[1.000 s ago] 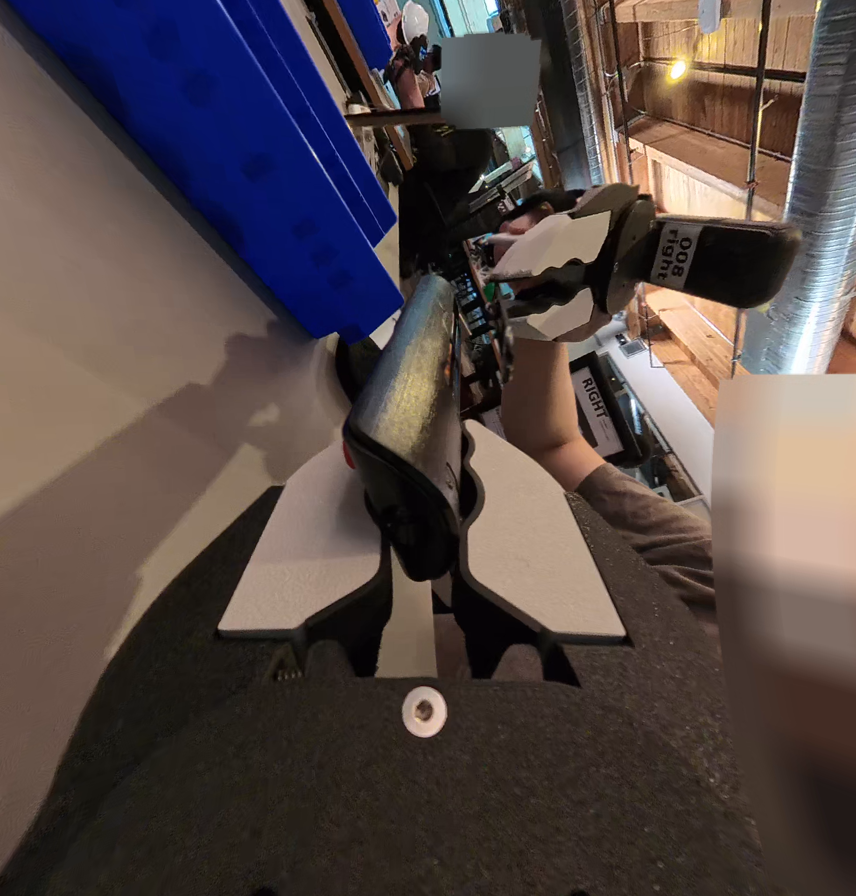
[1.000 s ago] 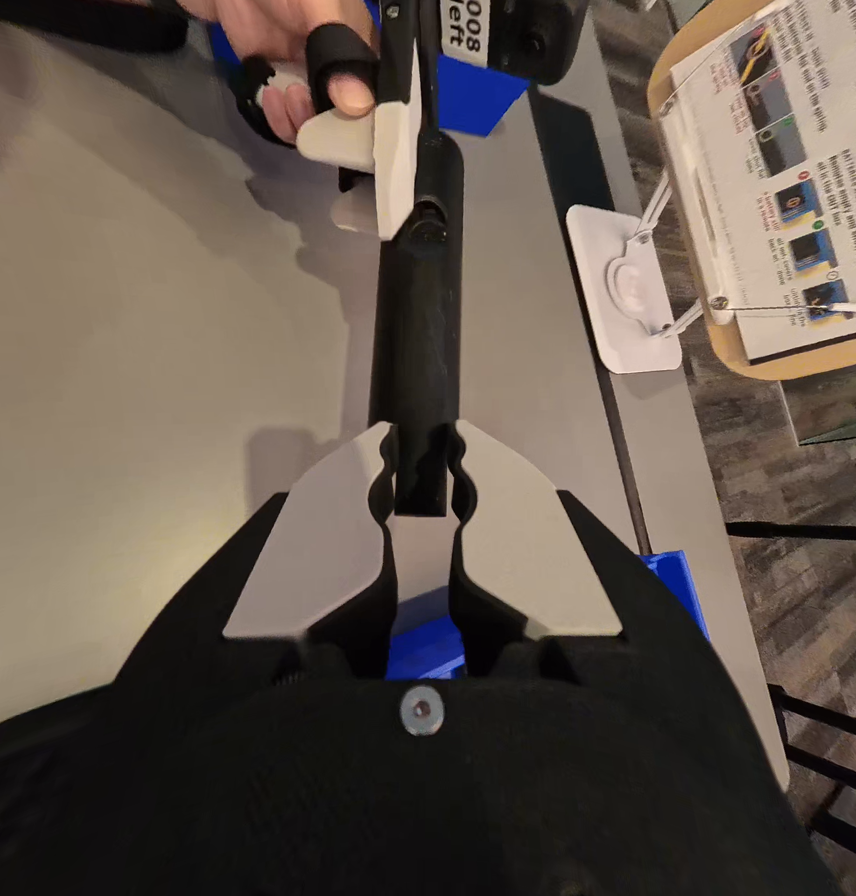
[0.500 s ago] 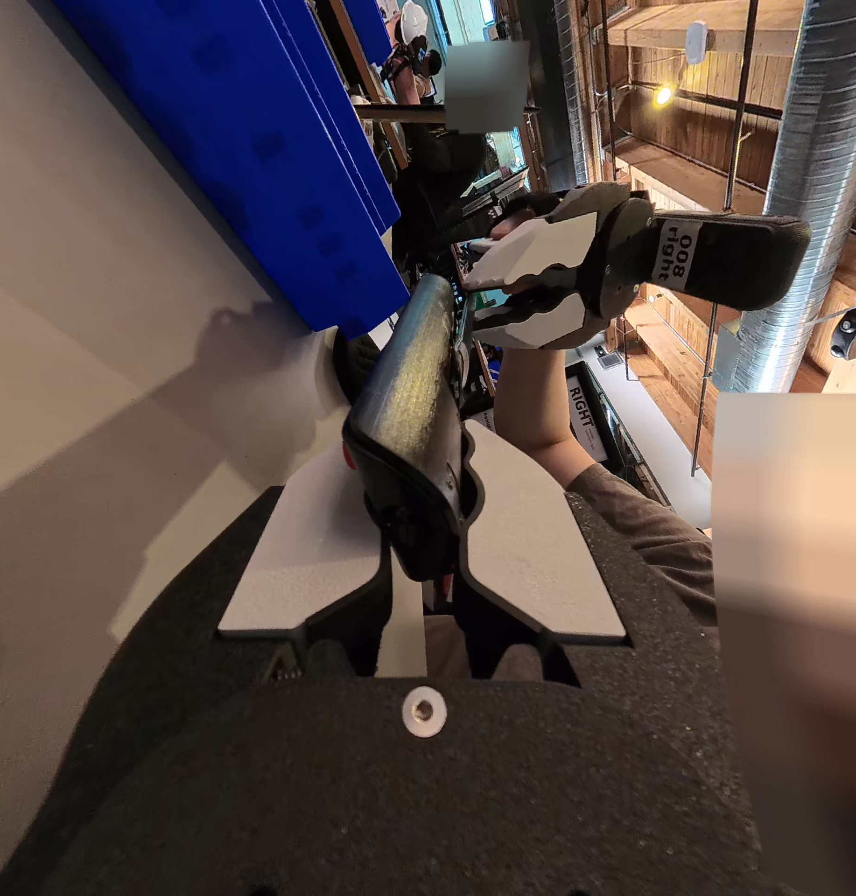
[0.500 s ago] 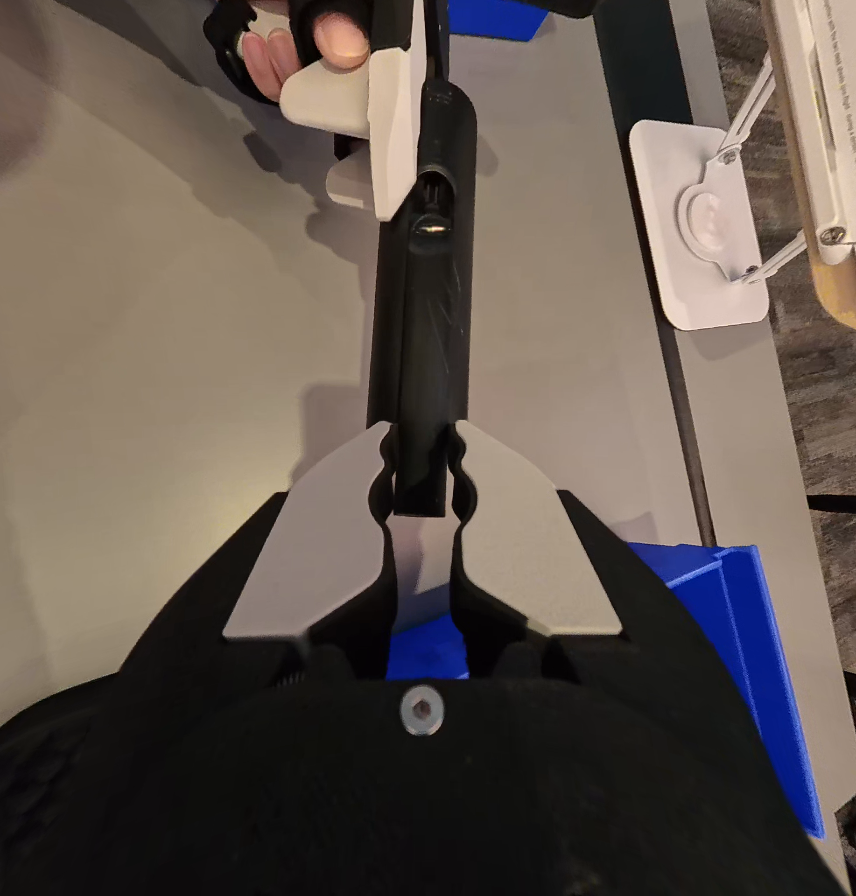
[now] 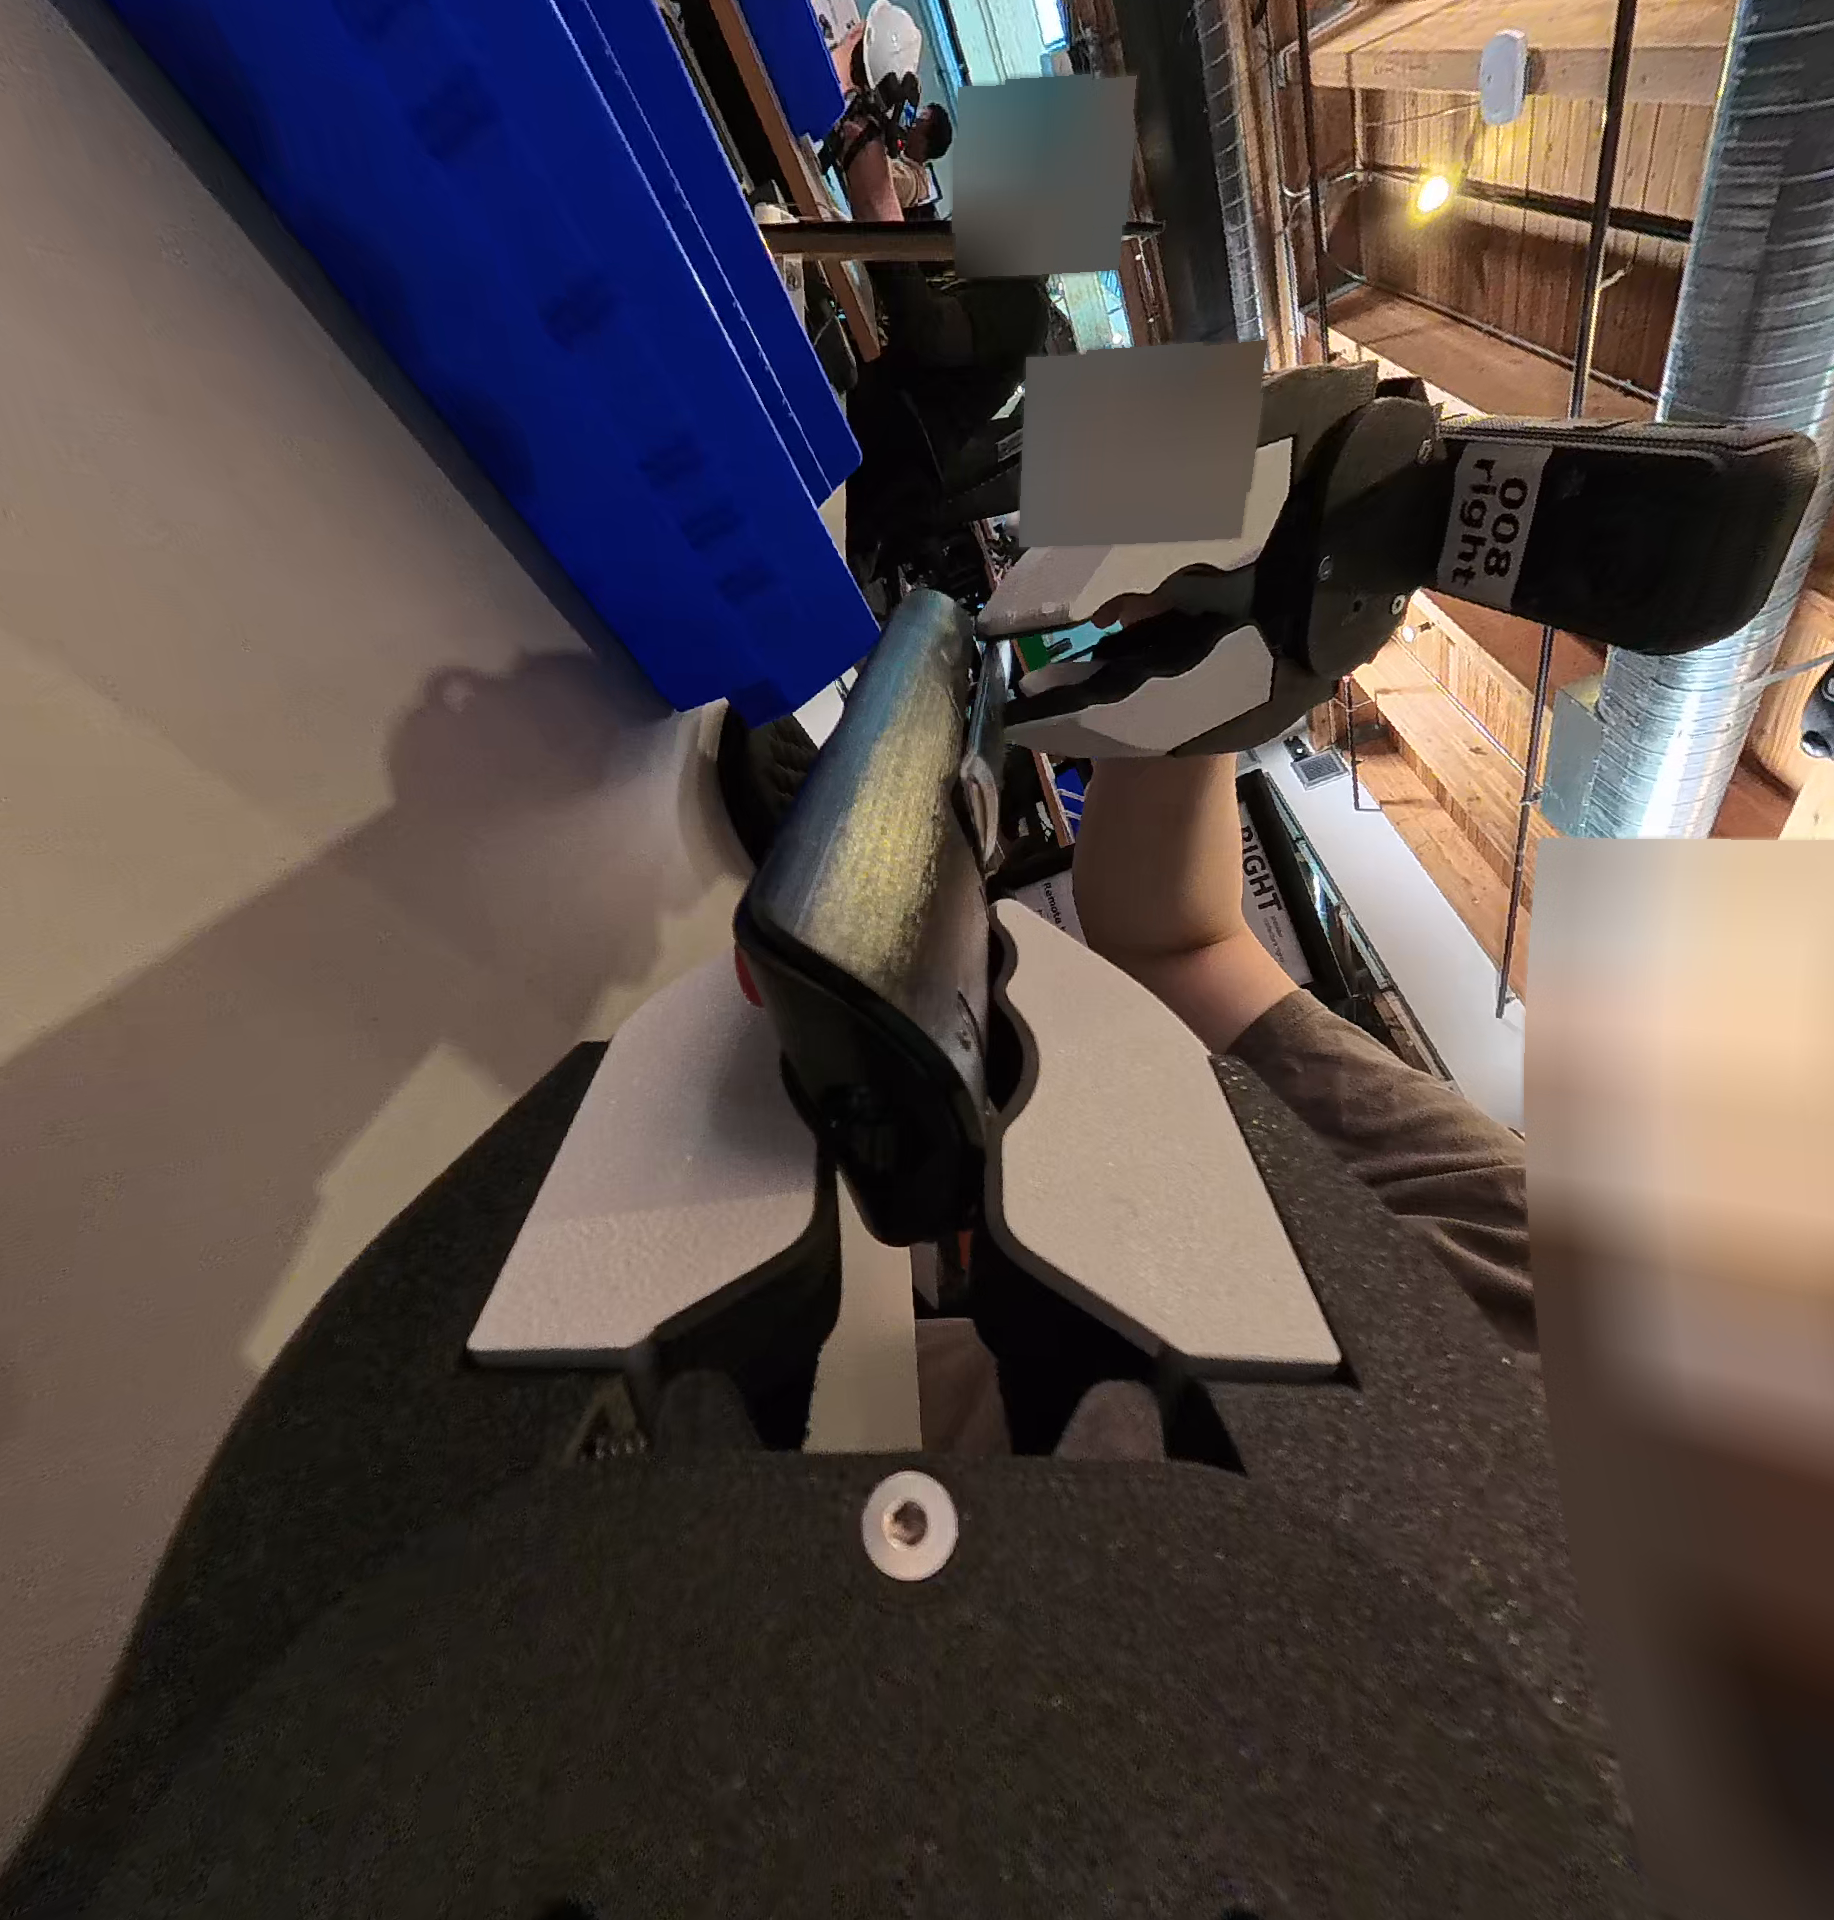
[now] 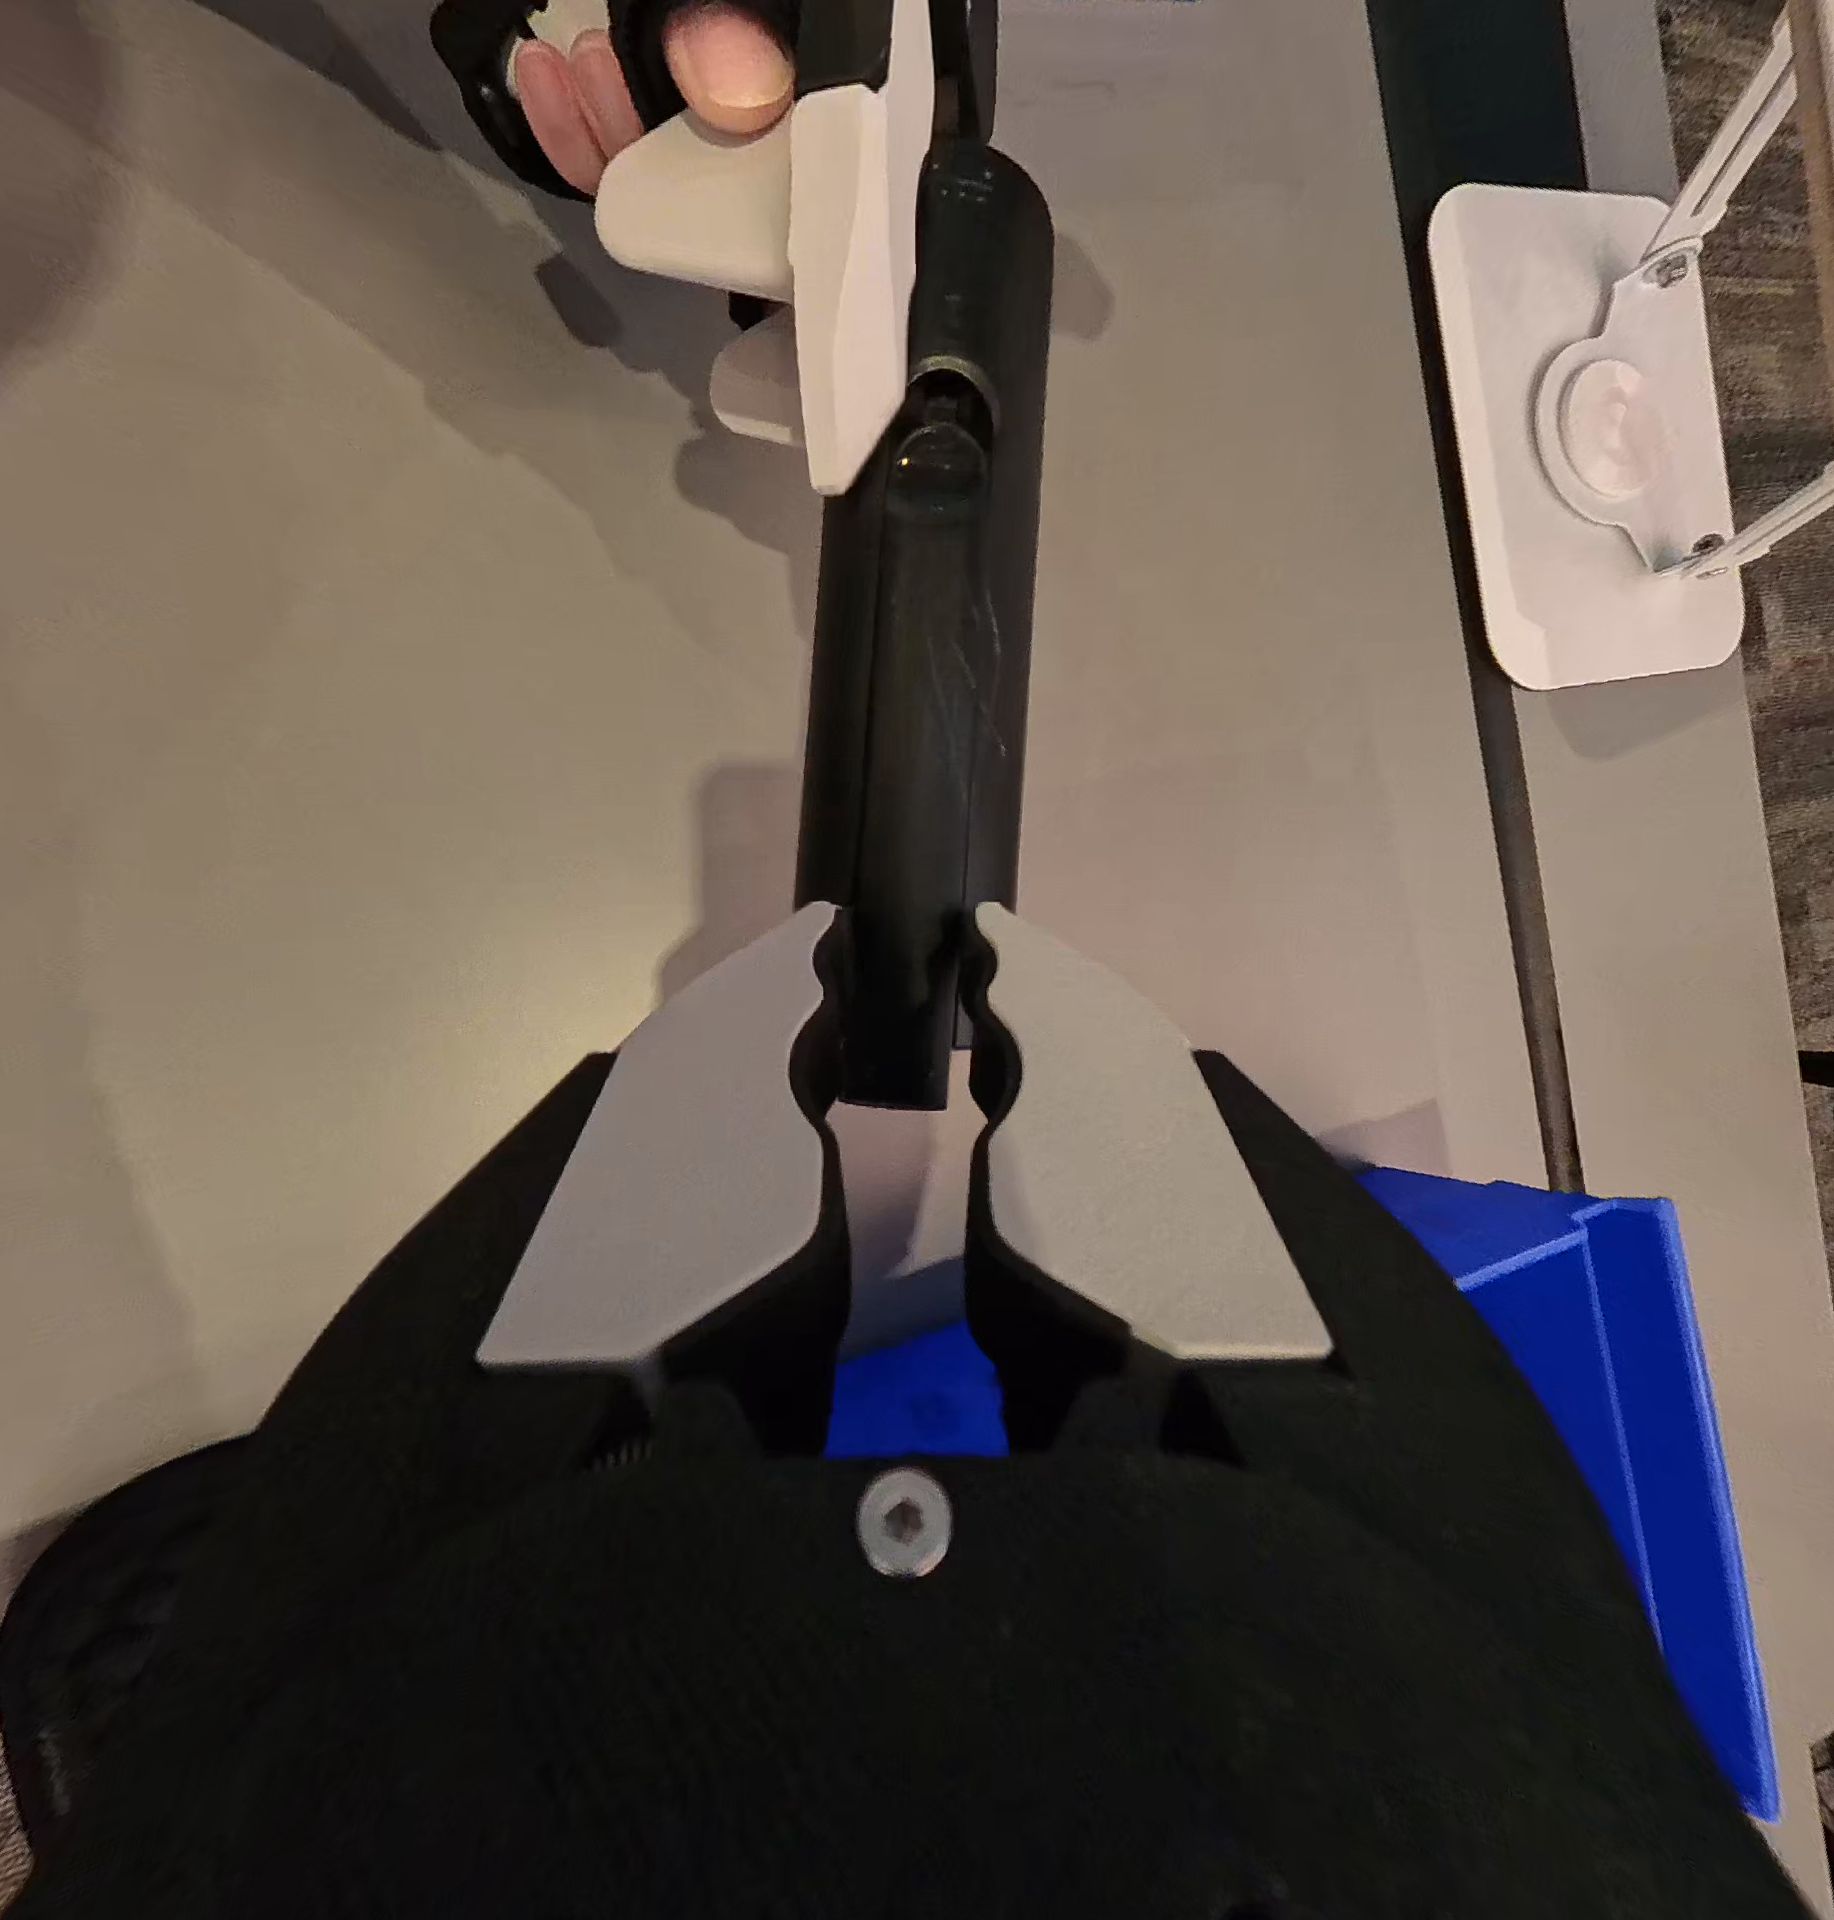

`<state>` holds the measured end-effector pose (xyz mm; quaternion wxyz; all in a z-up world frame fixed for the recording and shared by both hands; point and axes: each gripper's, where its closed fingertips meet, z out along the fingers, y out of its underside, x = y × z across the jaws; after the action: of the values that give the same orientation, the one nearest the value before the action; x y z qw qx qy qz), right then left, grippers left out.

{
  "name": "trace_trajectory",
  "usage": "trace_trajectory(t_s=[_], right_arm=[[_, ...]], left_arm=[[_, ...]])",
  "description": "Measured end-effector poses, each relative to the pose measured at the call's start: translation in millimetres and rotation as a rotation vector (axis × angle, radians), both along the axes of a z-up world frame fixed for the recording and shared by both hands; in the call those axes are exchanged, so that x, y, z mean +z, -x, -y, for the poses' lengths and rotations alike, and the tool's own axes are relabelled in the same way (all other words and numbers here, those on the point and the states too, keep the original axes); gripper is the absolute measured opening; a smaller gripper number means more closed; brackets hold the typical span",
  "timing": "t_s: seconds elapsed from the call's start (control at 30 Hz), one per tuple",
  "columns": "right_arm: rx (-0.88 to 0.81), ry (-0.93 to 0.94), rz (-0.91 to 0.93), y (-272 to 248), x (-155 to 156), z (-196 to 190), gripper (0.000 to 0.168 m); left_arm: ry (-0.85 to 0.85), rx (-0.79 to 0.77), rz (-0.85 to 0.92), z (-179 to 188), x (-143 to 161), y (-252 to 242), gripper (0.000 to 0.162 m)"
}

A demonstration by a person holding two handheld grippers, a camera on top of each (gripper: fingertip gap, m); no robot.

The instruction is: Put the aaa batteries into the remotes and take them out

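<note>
Left gripper point(image 5: 908, 1049): I am seeing its white fingers point(image 5: 1121, 1143) closing on one end of the black remote point(image 5: 877, 842), which is sitting tilted between them. In the right wrist view this gripper point(image 6: 892, 249) is showing at the far end of the remote, with a hand point(image 6: 622, 73) in a black fingerless glove on it.

Right gripper point(image 6: 900, 1023): my fingers point(image 6: 1110, 1101) are clamping the near end of a narrow black piece, apparently the battery cover point(image 6: 918, 748), running along the back of the remote point(image 6: 996, 312). In the left wrist view the same gripper point(image 5: 1017, 665) is reaching in from the right, its tips meeting the remote's far end.

Remote: I am holding it in the air above the grey worktop point(image 6: 321, 727), stretching lengthwise from one gripper to the other.

Battery bay: a round metal contact point(image 6: 934, 473) is showing in an open slot near the far end; I cannot tell whether a battery is lying inside.

Surroundings: a blue bin point(image 6: 1619, 1455) is sitting at the near right of the worktop, a white stand base point(image 6: 1578, 436) is resting at its right edge, and more blue bins point(image 5: 497, 312) are lying beyond the remote in the left wrist view.
</note>
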<state>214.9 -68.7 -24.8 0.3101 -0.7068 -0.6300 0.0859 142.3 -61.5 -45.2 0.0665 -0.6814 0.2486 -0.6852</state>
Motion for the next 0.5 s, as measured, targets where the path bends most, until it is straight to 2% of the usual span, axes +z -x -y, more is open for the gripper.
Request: trace_trajectory(t_s=[0.2, 0.27, 0.37, 0.5], right_arm=[[-0.014, -0.04, -0.049, -1.2, 11.3, -3.5, 0.03], [-0.044, -0.052, -0.158, -3.7, 27.3, -3.2, 0.035], [-0.086, -0.024, -0.448, -7.7, 56.4, 0.6, 0.036], [-0.264, 0.042, -0.659, -31.6, 62.9, -8.3, 0.037]], left_arm=[[-0.013, 0.004, 0.007, -0.9, 3.6, 1.2, 0.025], [-0.033, 0.012, -0.001, -2.4, 3.8, 2.0, 0.025], [-0.04, 0.017, 0.018, -2.8, 9.0, 2.6, 0.025], [-0.044, 0.017, 0.024, -2.0, 11.1, 2.1, 0.025]])
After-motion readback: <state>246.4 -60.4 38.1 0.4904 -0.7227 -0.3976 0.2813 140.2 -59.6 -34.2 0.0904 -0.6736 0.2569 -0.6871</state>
